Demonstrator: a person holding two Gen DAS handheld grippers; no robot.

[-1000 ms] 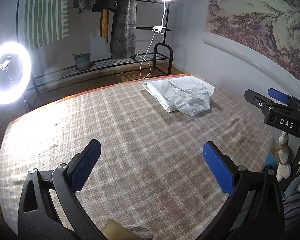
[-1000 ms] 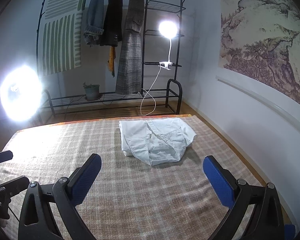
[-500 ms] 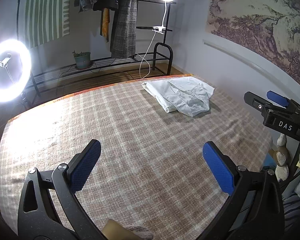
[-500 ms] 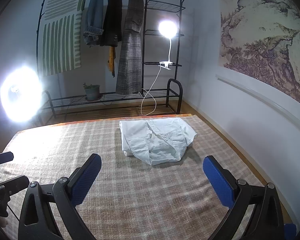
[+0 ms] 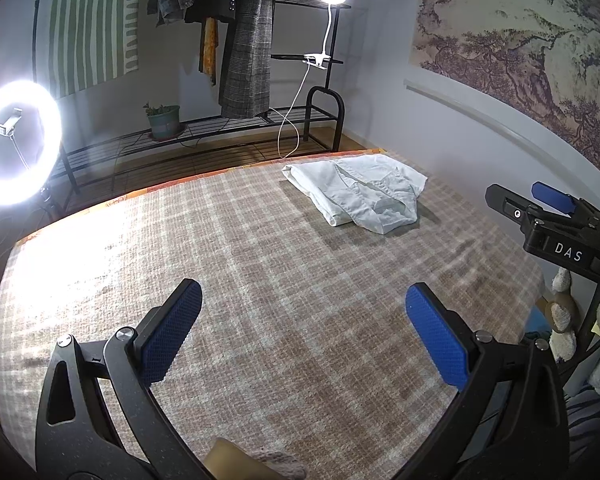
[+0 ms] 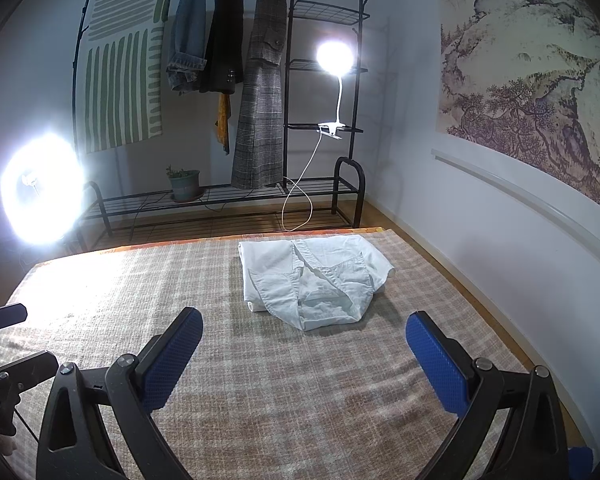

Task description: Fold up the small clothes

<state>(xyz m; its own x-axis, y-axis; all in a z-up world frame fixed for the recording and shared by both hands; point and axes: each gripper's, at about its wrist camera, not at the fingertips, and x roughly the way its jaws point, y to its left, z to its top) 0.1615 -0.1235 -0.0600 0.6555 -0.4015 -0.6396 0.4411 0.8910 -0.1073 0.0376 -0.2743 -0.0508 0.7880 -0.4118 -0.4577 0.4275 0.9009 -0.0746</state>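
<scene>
A small white garment [image 5: 360, 196] lies folded into a rough bundle at the far right of the plaid-covered table [image 5: 260, 280]; in the right wrist view the garment [image 6: 312, 280] lies just ahead of the fingers. My left gripper [image 5: 302, 332] is open and empty, low over the near part of the table, well short of the garment. My right gripper [image 6: 304, 352] is open and empty, a short way in front of the garment; it also shows at the right edge of the left wrist view [image 5: 556, 220].
A ring light [image 5: 16, 144] glares at the left beyond the table. A black clothes rack [image 6: 260, 100] with hanging coats, a clip lamp [image 6: 336, 56] and a potted plant [image 6: 184, 184] stands against the far wall. The wall runs close along the table's right side.
Both grippers have stayed open and nearly still. The views have shifted only slightly. The garment has not moved.
</scene>
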